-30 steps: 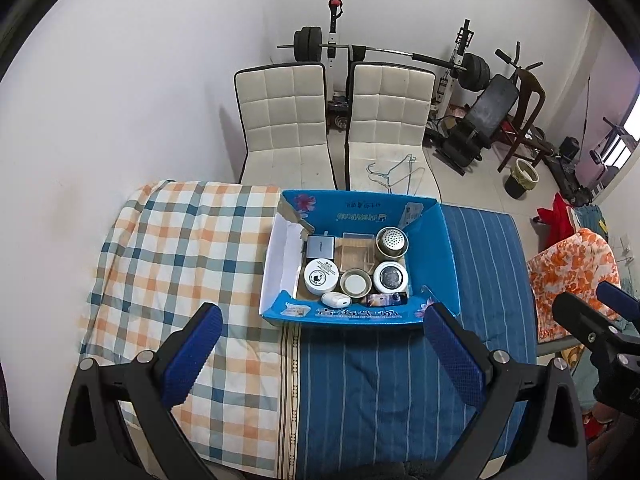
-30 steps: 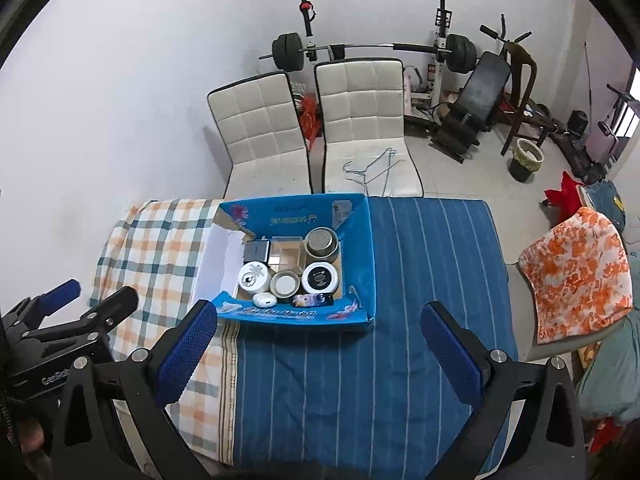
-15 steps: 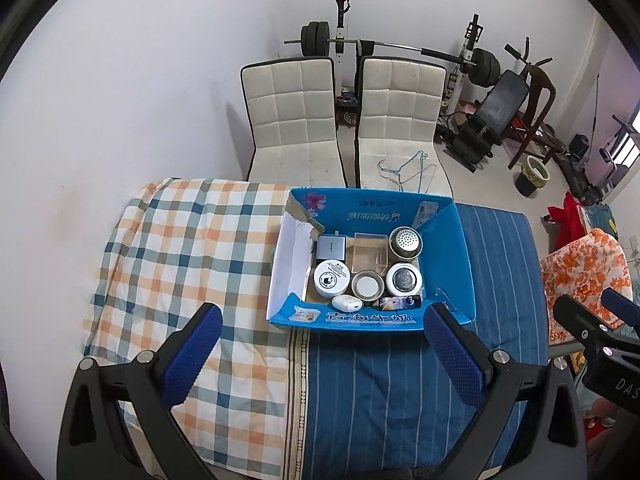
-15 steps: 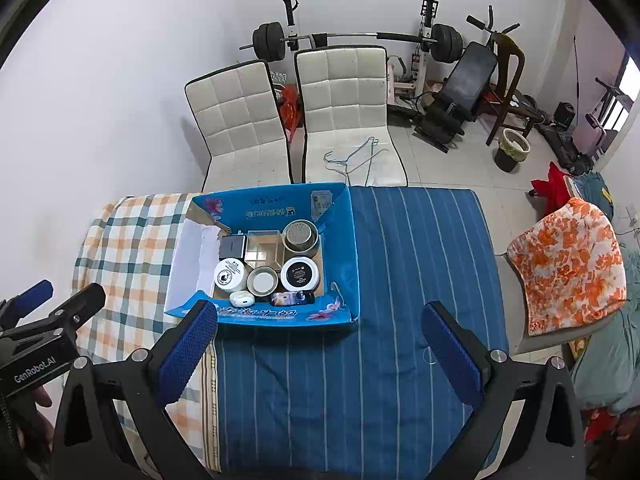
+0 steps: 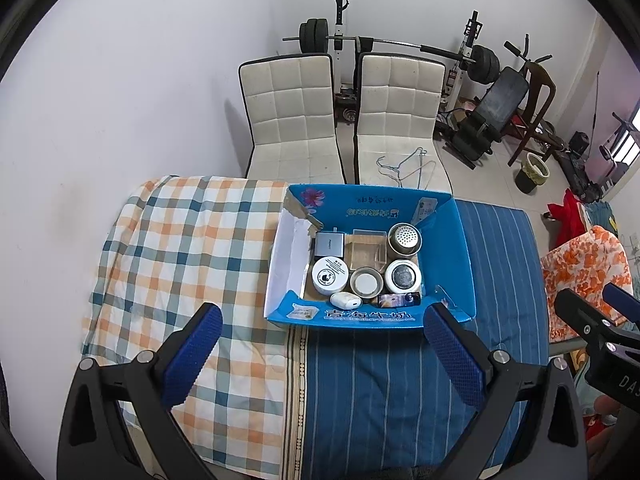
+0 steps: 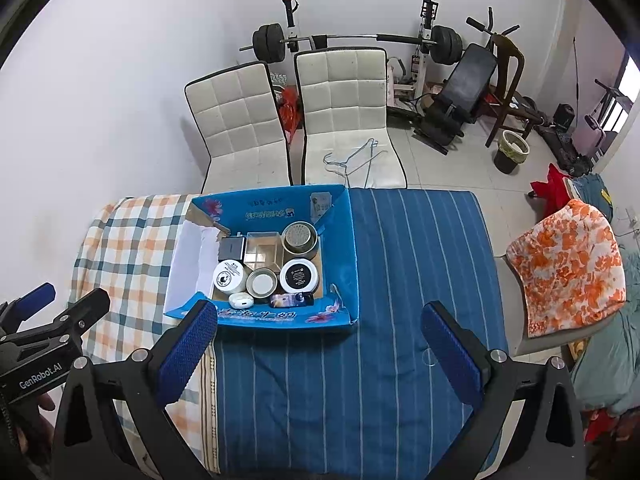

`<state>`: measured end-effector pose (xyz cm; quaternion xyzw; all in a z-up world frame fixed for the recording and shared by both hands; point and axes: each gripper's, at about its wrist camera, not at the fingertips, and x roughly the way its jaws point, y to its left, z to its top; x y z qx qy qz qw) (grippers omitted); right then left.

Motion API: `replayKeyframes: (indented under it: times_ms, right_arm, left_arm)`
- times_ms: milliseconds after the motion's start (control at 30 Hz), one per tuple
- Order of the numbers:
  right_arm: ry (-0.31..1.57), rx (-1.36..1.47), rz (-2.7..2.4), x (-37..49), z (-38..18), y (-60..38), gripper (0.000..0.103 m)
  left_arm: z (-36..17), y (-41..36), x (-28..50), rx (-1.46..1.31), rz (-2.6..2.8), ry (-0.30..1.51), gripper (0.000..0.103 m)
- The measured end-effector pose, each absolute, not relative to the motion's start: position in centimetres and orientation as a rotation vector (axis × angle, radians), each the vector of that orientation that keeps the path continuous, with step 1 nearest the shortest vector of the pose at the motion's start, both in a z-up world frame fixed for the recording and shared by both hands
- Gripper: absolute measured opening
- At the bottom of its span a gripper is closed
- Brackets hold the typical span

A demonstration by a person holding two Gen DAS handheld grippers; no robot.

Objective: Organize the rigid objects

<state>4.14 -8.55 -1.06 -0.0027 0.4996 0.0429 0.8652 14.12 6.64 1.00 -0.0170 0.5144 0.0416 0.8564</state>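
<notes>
Apparently sorted: small rigid items packed snug in blue box (image 5: 370,318); left gripper (image 5: 322,354) and right gripper (image 6: 318,344) hover above, jaws wide, empty

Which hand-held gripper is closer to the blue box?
Left, slightly. The left hand-held gripper faces the blue box head-on; the right hand-held gripper sits off to the box's right.

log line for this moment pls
phase: pre-grasp | left gripper: open, empty, above cloth | right gripper: open, empty | blue box: on table, holds jars and small items | nothing lifted
</notes>
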Motion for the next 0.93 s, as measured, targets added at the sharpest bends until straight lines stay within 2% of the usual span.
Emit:
replayKeyframes:
  times_ms: [933]
  right_arm:
    - [0.99, -0.003, 0.1, 2.0, 0.7, -8.8, 0.103]
  left_arm:
    - [2.8, 6.6, 13.5, -0.003, 0.08, 1.015, 0.103]
